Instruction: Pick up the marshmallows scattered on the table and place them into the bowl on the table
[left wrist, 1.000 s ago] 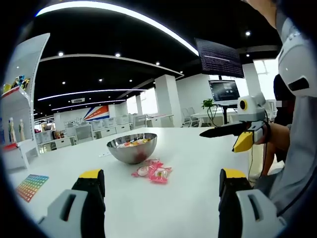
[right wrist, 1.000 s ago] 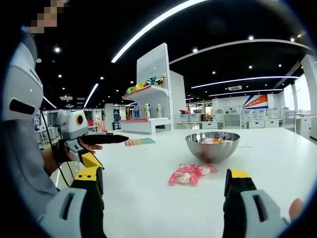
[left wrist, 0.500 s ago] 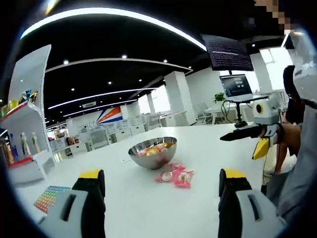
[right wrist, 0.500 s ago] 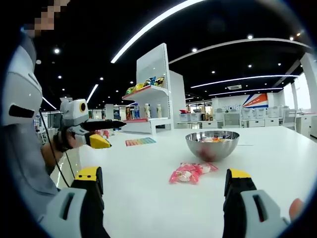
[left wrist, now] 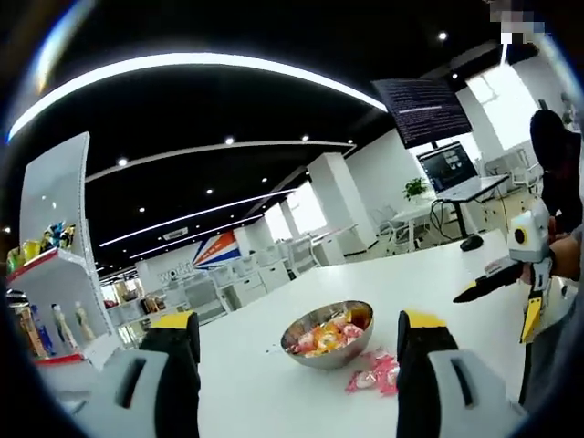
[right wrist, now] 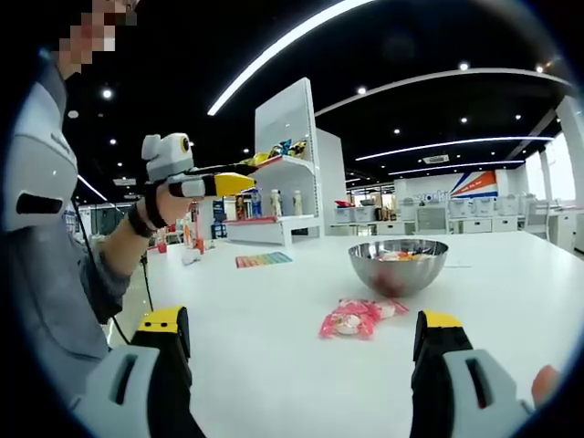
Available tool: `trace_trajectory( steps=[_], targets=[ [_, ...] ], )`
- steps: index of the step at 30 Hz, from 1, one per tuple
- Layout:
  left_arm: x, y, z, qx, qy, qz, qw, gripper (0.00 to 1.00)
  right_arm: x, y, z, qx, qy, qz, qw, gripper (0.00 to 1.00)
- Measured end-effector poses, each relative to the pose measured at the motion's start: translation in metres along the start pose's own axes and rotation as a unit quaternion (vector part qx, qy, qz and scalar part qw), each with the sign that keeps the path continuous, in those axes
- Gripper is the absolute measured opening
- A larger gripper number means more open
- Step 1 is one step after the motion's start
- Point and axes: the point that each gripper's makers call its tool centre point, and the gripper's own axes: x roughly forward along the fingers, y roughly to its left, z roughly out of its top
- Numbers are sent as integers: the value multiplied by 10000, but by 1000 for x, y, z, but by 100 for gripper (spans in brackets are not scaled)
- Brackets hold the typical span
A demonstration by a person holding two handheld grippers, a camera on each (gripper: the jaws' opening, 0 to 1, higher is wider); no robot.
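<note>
Pink marshmallows [right wrist: 358,317] beside bowl [right wrist: 398,265]; tools seemingly empty.

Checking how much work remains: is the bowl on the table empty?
No, the bowl already holds several colourful wrapped sweets, plain in the left gripper view, and more pink packets lie on the table beside it.

A flat rainbow-coloured sheet [right wrist: 263,260] is lying on the white tabletop [right wrist: 274,356], near a tall white display shelf [right wrist: 285,173].
</note>
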Motion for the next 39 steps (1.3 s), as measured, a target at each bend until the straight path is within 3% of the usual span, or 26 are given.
trace_trajectory(
  steps=[8,12,15,20,26,30,35,39],
  targets=[
    [48,-27,-27,-396,-22,-306,9987,83,-3,-3,-2,-68,87,-85,9999,97],
    [62,-39,-55,-739,205,-338,9965,79,-4,-4,-2,-50,91,-116,9999,97],
    [69,-49,-85,-989,612,-325,9927,77,-4,-4,-3,-67,93,-116,9999,97],
    [75,-63,-131,-1570,1164,-87,9807,71,-1,-4,-7,-78,155,-104,9998,97],
    [86,-85,-169,-2017,1551,-51,9671,58,2,-2,-11,-97,207,-66,9997,97],
    [93,-96,-185,-2113,1795,-18,9608,58,2,-1,-13,-115,222,-53,9997,97],
    [98,-100,-193,-2401,1921,67,9515,55,0,-5,-16,-123,236,-93,9996,97],
    [101,-98,-198,-2388,1977,118,9507,50,-1,-7,-17,-88,229,-114,9996,97]
  ],
)
